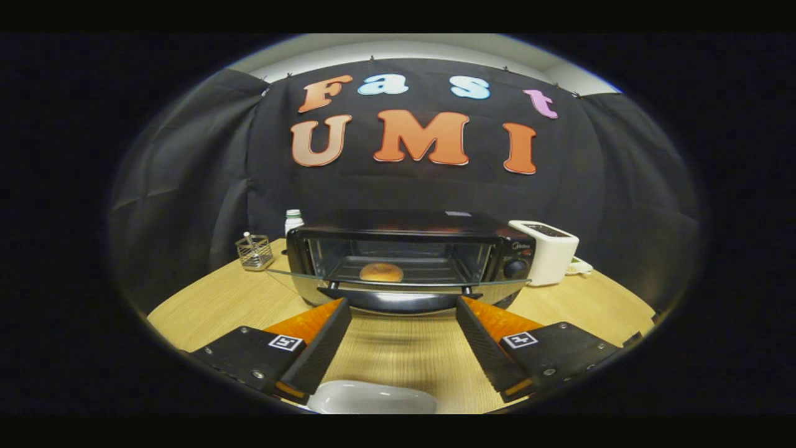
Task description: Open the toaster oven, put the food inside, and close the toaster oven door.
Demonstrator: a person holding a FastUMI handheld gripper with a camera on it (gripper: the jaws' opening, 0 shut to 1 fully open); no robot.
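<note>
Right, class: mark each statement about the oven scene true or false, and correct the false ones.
1. The oven door is open. True.
2. The bun lies on the table. False: it sits on the rack inside the oven.
3. The hand-held gripper is shut on the bun. False: its fingers are spread, holding nothing, just short of the door.
4. A white toaster stands beside the oven's knob side. True.
5. A wire basket sits on the oven. False: it stands on the table beside it.
</note>
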